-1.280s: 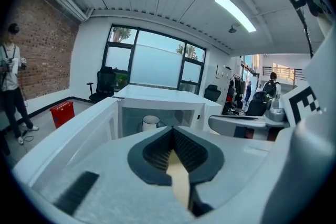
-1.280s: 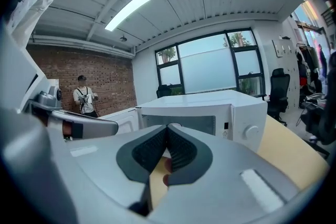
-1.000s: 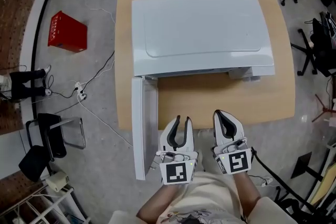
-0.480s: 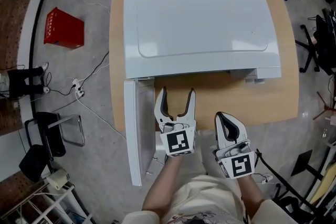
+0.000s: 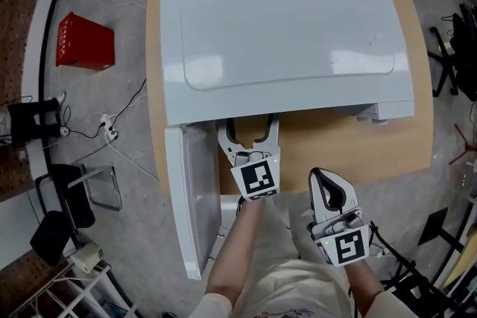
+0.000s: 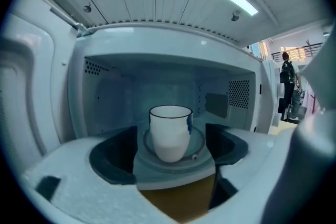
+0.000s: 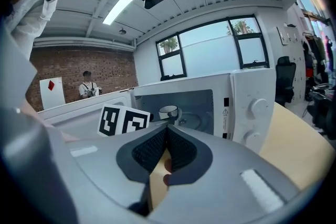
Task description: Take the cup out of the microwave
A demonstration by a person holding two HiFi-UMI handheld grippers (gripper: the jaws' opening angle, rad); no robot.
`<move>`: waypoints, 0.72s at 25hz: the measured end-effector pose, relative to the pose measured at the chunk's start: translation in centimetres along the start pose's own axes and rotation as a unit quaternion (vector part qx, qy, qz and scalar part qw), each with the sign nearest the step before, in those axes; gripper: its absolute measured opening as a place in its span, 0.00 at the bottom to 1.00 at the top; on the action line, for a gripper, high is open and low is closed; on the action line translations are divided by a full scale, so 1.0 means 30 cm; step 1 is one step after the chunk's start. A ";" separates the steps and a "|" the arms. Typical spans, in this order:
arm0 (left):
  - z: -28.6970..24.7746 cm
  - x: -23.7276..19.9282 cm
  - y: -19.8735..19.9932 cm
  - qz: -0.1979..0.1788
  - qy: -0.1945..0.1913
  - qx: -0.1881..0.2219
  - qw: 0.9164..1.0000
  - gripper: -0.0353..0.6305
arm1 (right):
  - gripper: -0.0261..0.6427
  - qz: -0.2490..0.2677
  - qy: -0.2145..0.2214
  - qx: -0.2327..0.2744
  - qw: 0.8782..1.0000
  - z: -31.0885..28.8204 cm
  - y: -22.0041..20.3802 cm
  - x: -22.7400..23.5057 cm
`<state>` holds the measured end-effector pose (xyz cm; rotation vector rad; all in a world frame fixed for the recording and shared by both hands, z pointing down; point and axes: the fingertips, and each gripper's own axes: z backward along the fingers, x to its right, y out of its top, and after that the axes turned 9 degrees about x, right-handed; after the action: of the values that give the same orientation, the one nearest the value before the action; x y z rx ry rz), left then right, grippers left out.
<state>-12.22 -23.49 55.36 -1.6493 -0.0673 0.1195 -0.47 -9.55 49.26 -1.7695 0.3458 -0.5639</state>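
The white cup (image 6: 169, 132) with a dark rim stands upright on the glass turntable (image 6: 198, 143) inside the open white microwave (image 5: 283, 33). My left gripper (image 5: 250, 133) is at the mouth of the cavity and its jaws are opening. The cup lies ahead of the left gripper (image 6: 170, 153), in line with the gap, and neither pad touches it. My right gripper (image 5: 329, 182) hangs back over the table's front edge, shut with nothing in it. From the right gripper (image 7: 167, 138) view the cup (image 7: 168, 111) shows small inside the cavity.
The microwave door (image 5: 190, 197) swings out to the left, beside my left arm. The control panel (image 7: 252, 107) with two knobs is right of the cavity. The wooden table (image 5: 335, 145) shows in front. A red crate (image 5: 82, 41) and chairs stand on the floor.
My left gripper has gone forward from the table's front edge to the microwave's opening, and its jaws have spread wide. The right gripper has sunk slightly and stays shut.
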 end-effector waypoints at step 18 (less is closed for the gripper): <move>-0.228 0.004 -0.044 -0.061 -0.025 0.010 0.998 0.66 | 0.05 -0.015 -0.011 -0.006 1.000 -0.008 -0.034 -0.005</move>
<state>-11.26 -30.13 57.20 -1.6185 -0.2034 0.0683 -0.78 -9.38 50.25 -1.7945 0.3087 -0.5650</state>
